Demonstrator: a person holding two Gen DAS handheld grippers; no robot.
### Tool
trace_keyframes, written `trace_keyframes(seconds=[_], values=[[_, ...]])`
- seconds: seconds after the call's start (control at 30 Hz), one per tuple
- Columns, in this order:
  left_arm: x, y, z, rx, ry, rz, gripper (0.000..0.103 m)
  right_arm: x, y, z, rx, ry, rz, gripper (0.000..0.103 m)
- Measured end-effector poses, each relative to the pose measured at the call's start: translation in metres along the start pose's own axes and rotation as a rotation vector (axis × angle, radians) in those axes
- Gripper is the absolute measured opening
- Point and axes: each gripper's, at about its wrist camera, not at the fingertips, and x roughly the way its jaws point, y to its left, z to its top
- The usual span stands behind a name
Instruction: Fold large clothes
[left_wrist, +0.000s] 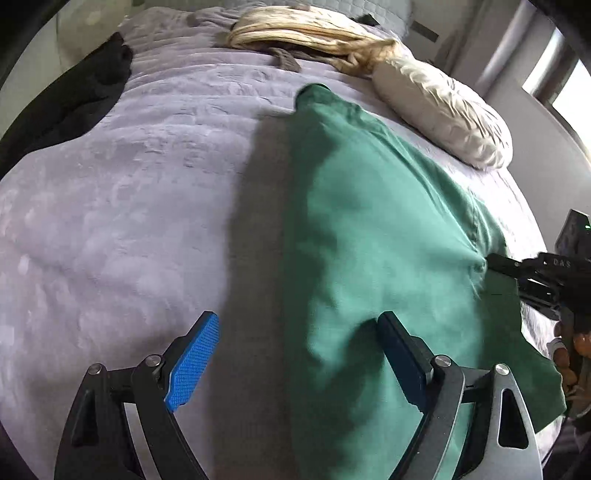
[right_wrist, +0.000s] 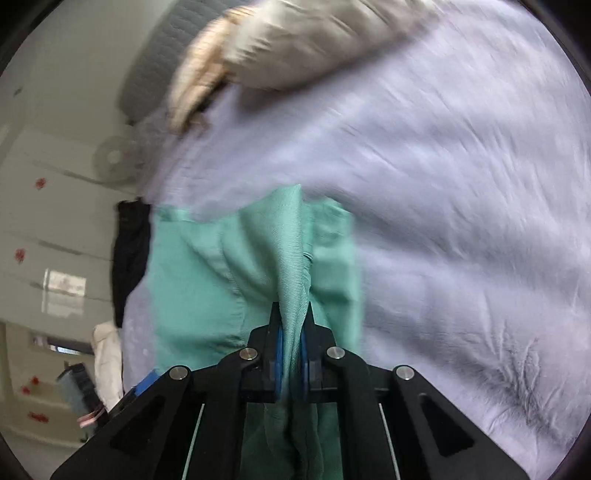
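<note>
Bedroom, bed covered with a lavender quilt (left_wrist: 122, 192) that fills most of both views. Green garment (left_wrist: 376, 229) lies lengthwise on the quilt, running from about 12 o'clock down to 5 o'clock in the left wrist view, one long edge casting a shadow toward 9. Cream pillow (left_wrist: 443, 114) sits at 2 o'clock, well apart from the garment's far end; a yellowish bundle (left_wrist: 303, 33) lies at 12, dark clothing (left_wrist: 74, 96) at 10. Left gripper (left_wrist: 295, 354) spread wide, holding nothing; its right-hand blue pad rests at the garment's near edge, the other pad over bare quilt. Right gripper (right_wrist: 291, 354) clamped narrow on a pinched ridge of green cloth, which rises between the pads toward 12 in its own view; it enters the left view at 3 o'clock. Right view is motion-blurred, so how much of the cloth is off the bed cannot be told. Risks, as judged: only one side is held, so a pull by the right gripper may drag the garment askew or bunch it; the thin pinch may slip; the left gripper closing now might catch quilt with cloth.
</note>
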Motion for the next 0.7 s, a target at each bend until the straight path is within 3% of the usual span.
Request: trace_keyframes(seconds=[0.07, 0.17, 0.3, 0.5, 0.53, 0.57, 0.6, 0.7], values=[[-0.005, 0.001, 0.001, 0.006, 0.006, -0.001, 0.088, -0.001, -0.014, -0.003, 0.096, 0.008, 0.036, 0.019], [-0.022, 0.010, -0.001, 0.027, 0.003, 0.005, 0.088, -0.022, -0.007, -0.009, 0.095, 0.000, -0.008, 0.053], [-0.046, 0.026, -0.008, 0.053, 0.001, 0.014, 0.088, -0.062, 0.025, -0.037, -0.016, 0.007, 0.051, 0.055], [-0.058, 0.032, -0.025, 0.047, 0.039, -0.012, 0.088, -0.063, 0.033, -0.101, 0.012, 0.171, 0.136, 0.055], [-0.058, 0.030, -0.029, 0.048, 0.048, -0.020, 0.088, -0.058, 0.030, -0.109, 0.022, 0.196, 0.132, 0.048], [-0.058, 0.028, -0.032, 0.048, 0.056, -0.029, 0.088, -0.054, 0.030, -0.115, 0.014, 0.210, 0.115, 0.016], [-0.057, 0.026, -0.034, 0.048, 0.060, -0.036, 0.088, -0.053, 0.029, -0.118, 0.003, 0.215, 0.105, 0.003], [-0.050, 0.018, -0.051, 0.093, 0.090, -0.025, 0.088, -0.058, 0.028, -0.127, -0.065, 0.187, 0.001, 0.003]])
